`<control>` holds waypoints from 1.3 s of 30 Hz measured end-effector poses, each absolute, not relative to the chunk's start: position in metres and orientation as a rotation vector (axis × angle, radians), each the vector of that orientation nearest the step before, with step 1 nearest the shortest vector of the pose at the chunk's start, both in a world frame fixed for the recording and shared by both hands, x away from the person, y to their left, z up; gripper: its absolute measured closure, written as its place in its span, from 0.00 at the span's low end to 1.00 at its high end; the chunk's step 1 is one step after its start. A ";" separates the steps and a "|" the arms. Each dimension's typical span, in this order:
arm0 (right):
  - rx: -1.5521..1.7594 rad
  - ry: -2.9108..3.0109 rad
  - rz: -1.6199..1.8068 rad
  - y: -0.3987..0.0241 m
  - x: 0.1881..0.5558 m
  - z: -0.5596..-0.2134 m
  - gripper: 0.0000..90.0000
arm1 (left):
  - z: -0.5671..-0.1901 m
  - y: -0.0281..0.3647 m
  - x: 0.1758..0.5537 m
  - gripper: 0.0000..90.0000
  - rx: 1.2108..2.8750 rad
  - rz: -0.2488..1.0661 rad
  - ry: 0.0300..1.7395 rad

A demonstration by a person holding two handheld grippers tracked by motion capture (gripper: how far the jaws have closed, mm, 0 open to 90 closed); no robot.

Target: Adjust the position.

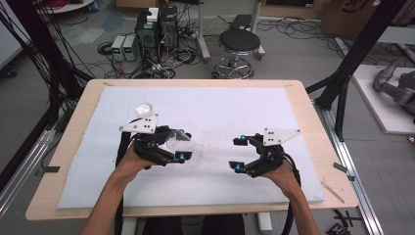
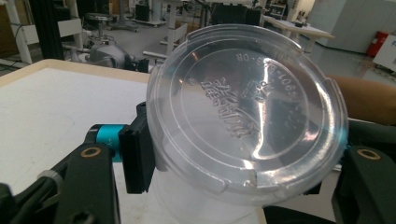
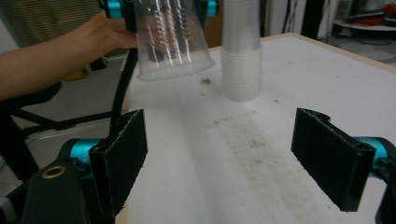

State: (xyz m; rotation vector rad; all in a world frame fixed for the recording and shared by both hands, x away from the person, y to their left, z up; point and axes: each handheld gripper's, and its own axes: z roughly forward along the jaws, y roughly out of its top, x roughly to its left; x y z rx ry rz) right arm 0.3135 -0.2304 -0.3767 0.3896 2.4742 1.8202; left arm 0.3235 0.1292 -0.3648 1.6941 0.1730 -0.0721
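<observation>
Fingers of left gripper (image 1: 180, 145) clamp a lidded clear cup (image 2: 247, 112); right gripper (image 3: 219, 158) fingers gape empty near cup stack (image 3: 241, 51).

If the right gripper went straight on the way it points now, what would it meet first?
Probably the clear plastic cup clamped in the left gripper. The right gripper, its jaws open with nothing between them, points across bare white foam mat towards it. The stack of clear cups stands alongside; depth is unclear.

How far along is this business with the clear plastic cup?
Done, it seems: one clear cup is off the stack of cups, clamped in the left gripper above the white mat. In hand: that cup, lid on. The right gripper hangs open nearby. What remains isn't shown.
</observation>
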 end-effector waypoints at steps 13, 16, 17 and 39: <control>0.229 2.566 1.871 -0.198 0.315 -0.368 0.20 | -0.365 0.111 0.319 0.40 1.699 -0.098 0.130; 0.206 2.573 1.891 -0.189 0.315 -0.366 0.20 | -0.366 0.105 0.318 0.40 1.696 -0.105 0.122; 0.202 2.572 1.894 -0.188 0.315 -0.366 0.20 | -0.366 0.105 0.318 0.40 1.696 -0.105 0.122; 0.138 2.581 1.928 -0.165 0.315 -0.367 0.20 | -0.366 0.093 0.317 0.41 1.683 -0.121 0.107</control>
